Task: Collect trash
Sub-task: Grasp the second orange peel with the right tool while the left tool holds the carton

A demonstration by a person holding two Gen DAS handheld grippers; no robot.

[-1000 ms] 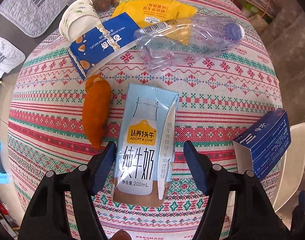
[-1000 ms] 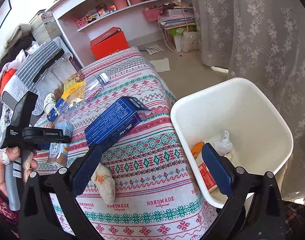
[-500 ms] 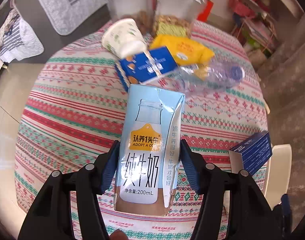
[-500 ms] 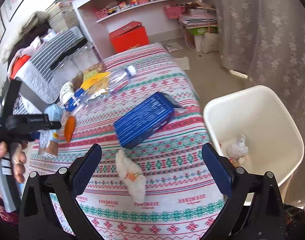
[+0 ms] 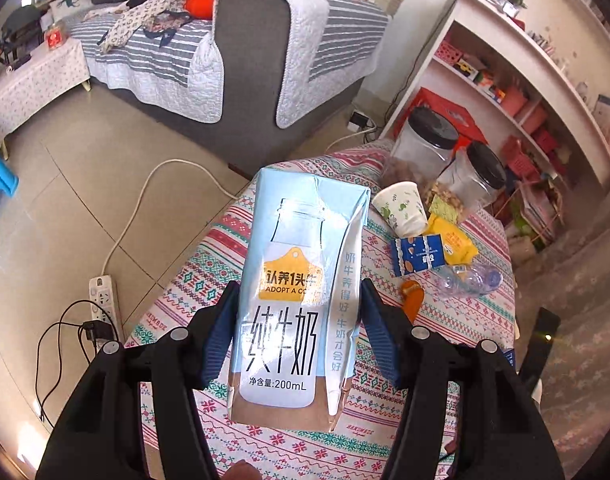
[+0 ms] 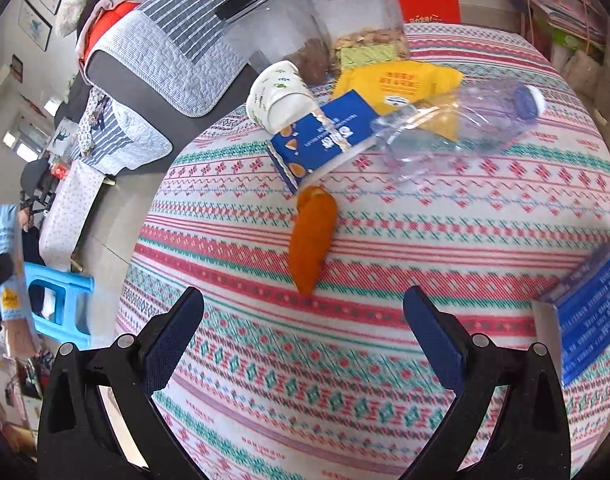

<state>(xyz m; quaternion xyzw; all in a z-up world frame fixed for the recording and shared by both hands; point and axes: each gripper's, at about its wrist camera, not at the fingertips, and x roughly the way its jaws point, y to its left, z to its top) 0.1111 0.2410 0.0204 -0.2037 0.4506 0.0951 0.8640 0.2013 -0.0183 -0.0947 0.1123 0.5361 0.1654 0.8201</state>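
My left gripper [image 5: 299, 312] is shut on a pale blue milk carton [image 5: 301, 280] and holds it lifted above the patterned tablecloth [image 5: 385, 432]; the carton [image 6: 9, 264] also shows at the far left of the right wrist view. My right gripper [image 6: 303, 320] stands open over the table, nothing between its fingers, just short of an orange peel [image 6: 311, 240]. Beyond the peel lie a blue biscuit packet [image 6: 325, 136], a paper cup [image 6: 281, 96] on its side, a yellow wrapper [image 6: 401, 80] and a crushed clear bottle [image 6: 465, 124]. A blue box [image 6: 589, 312] sits at the right edge.
Two clear jars [image 6: 305, 28] with black lids stand at the table's far end. A grey sofa [image 5: 233, 56] lies beyond, shelves [image 5: 525, 80] to the right. A power strip [image 5: 103, 300] with cords lies on the tiled floor, and a blue stool [image 6: 61, 304] stands left of the table.
The left gripper closed on the milk carton and lifted it off the table, tilting up toward the sofa. The right gripper swung from the white bin across to the table's trash, stopping over the orange peel.
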